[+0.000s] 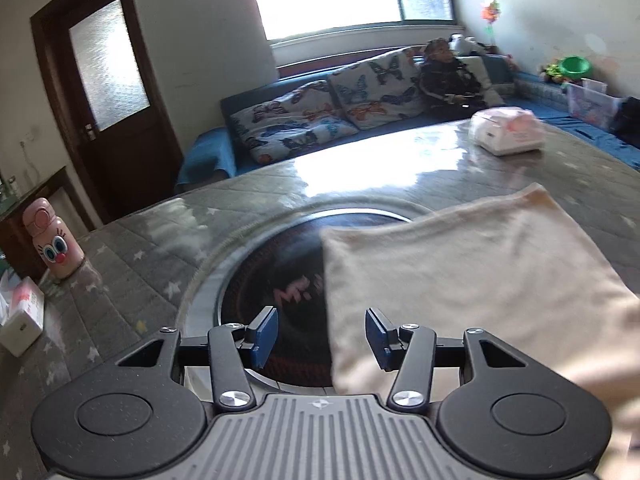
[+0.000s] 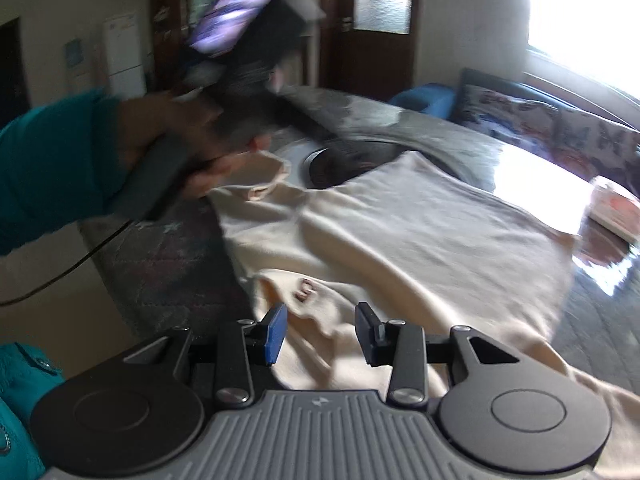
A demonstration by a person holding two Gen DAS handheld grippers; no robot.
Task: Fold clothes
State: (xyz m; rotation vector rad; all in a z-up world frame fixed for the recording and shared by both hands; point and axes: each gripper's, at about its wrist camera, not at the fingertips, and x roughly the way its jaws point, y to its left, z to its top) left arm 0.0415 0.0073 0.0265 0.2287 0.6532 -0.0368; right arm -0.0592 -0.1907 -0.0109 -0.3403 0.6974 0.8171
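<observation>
The left claw (image 1: 322, 336) has its jaws spread wide, blue pads (image 1: 266, 336) facing each other with nothing between them. The right claw (image 2: 320, 334) is likewise parted and empty. Ahead and to the left of the right claw, the person's left hand (image 2: 176, 136), in a teal sleeve, grips the other tool's handle, raised and blurred.

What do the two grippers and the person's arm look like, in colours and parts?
Both the left gripper and the right gripper have black linkage arms, silver screws, blue pads on the jaws and a ribbed grey body. The left hand wears a teal sleeve; a thin black cable hangs below.
</observation>
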